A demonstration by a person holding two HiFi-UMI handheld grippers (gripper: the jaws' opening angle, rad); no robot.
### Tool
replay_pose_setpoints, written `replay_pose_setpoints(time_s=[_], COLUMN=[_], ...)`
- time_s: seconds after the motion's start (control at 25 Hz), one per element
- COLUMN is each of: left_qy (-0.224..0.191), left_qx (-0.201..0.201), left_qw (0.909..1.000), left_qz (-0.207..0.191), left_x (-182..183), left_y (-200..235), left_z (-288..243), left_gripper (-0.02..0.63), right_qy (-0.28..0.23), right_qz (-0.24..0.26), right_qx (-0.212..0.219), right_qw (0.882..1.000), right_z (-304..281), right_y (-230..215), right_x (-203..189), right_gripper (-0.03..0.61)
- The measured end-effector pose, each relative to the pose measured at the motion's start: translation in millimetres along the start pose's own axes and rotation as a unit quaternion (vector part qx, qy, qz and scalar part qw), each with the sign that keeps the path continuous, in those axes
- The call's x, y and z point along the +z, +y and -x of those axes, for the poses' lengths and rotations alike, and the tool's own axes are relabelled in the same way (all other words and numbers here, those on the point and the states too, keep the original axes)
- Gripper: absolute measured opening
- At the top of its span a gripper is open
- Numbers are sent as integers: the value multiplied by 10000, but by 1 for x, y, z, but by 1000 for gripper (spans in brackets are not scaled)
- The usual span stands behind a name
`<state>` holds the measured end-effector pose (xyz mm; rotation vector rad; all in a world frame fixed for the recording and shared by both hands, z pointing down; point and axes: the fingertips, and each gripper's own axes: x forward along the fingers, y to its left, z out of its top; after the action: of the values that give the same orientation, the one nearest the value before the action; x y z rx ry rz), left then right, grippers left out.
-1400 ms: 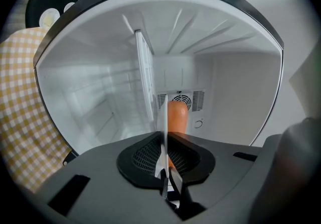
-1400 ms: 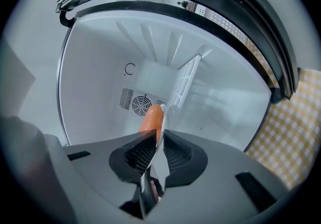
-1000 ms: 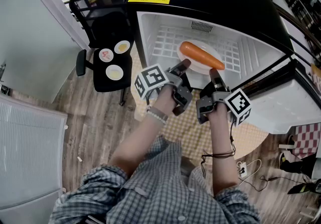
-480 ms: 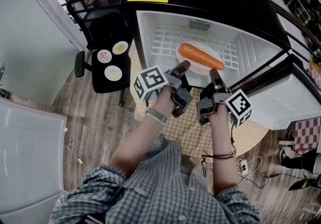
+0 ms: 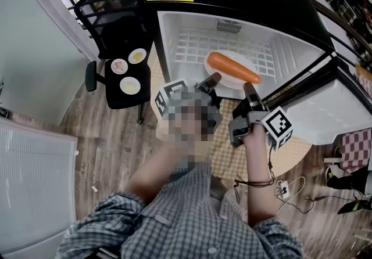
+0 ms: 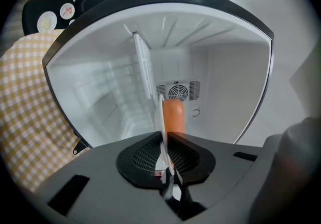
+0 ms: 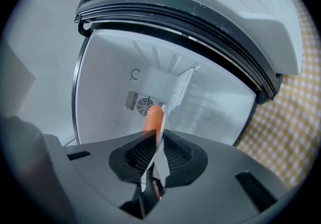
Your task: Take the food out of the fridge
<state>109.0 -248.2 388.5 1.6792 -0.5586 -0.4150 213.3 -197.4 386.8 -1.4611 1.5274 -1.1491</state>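
A long orange carrot-like food (image 5: 233, 67) lies on a white plate (image 5: 220, 75) at the front of the open fridge (image 5: 174, 25). My left gripper (image 5: 211, 82) is shut on the plate's near left rim. My right gripper (image 5: 249, 87) is shut on its near right rim. In the left gripper view the plate's edge (image 6: 159, 117) runs between the pads of the left gripper (image 6: 164, 140), with the food (image 6: 174, 114) behind. In the right gripper view the right gripper (image 7: 157, 140) clamps the plate rim (image 7: 164, 123), and the food (image 7: 152, 118) sits just past it.
A black office chair (image 5: 119, 31) to the left of the fridge carries three small plates (image 5: 129, 85). The fridge door (image 5: 325, 115) hangs open at the right. A yellow checked mat (image 5: 224, 147) lies below the grippers. A white wire shelf (image 5: 195, 49) lines the fridge.
Both grippers and the plate have edged slightly out toward the fridge's front. The grips look unchanged.
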Motion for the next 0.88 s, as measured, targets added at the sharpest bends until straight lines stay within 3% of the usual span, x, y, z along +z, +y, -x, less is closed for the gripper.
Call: replay_pose_setpoints(time_s=[0.88], left_qy=[486], left_qx=[-49], left_qw=[9984], left_qz=[-296], left_x=[-31], left_y=[7], left_z=[30], left_gripper=[43], right_qy=[40], right_qz=[18], right_qx=[-122], right_qw=[9999], right_z=[41], right_y=[-13], right_x=[-22], right_gripper=[41])
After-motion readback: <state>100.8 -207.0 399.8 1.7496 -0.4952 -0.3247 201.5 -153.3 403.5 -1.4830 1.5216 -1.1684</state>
